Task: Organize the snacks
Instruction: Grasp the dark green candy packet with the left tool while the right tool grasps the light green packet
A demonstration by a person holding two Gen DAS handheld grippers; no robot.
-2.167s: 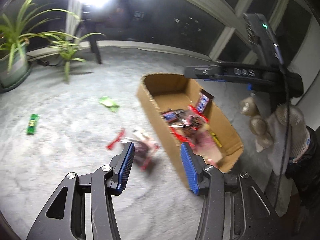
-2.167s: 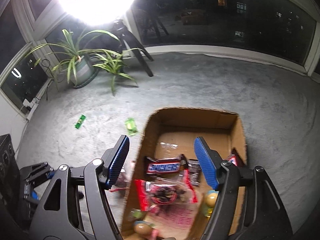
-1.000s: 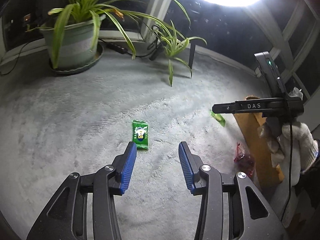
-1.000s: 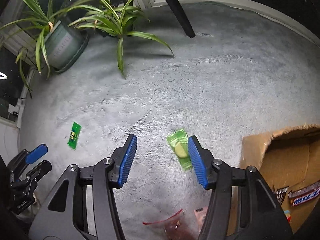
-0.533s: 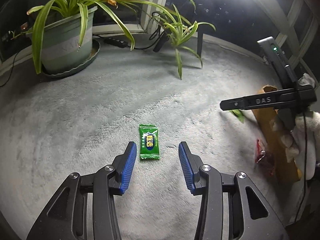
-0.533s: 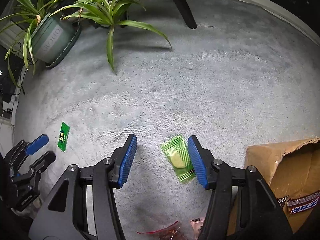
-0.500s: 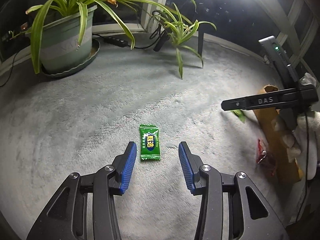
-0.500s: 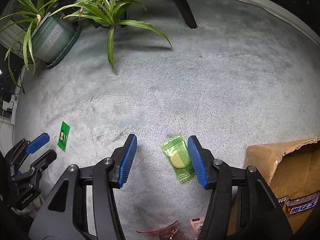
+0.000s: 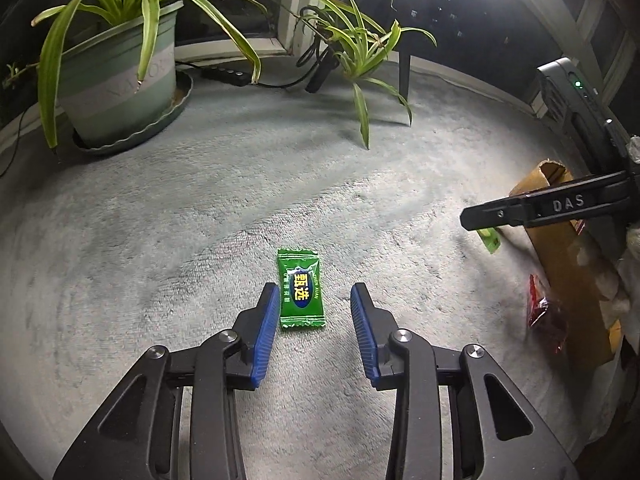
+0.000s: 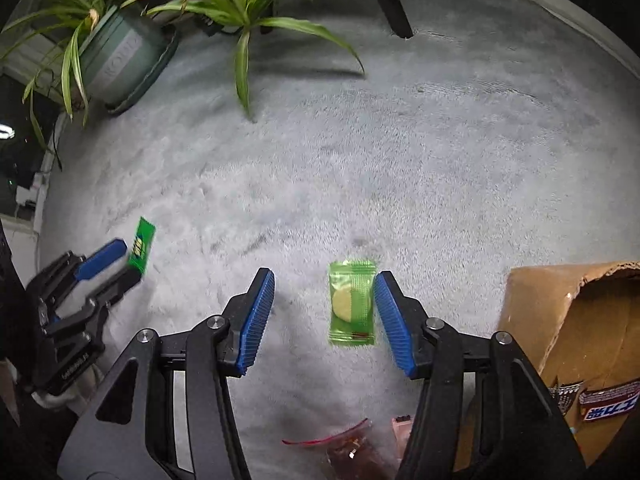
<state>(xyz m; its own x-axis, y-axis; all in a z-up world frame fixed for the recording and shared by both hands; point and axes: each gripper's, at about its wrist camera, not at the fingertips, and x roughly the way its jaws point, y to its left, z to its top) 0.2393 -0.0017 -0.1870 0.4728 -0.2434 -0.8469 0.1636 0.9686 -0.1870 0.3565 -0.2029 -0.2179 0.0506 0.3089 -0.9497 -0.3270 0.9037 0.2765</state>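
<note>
Closing in on the dark green candy packet (image 9: 301, 289) lying on the grey carpet (image 9: 160, 240) at mid-frame, the left gripper (image 9: 315, 334) has the packet between its blue pads, nothing pinched yet. Right gripper (image 10: 325, 317) jaws are narrowing too, a light green packet (image 10: 352, 304) just beside the right pad. Cardboard box (image 10: 560, 312) at lower right.

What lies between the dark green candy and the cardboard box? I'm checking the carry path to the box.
In the left wrist view, only bare grey carpet separates the dark green candy from the cardboard box, apart from a light green packet beside the box.
</note>
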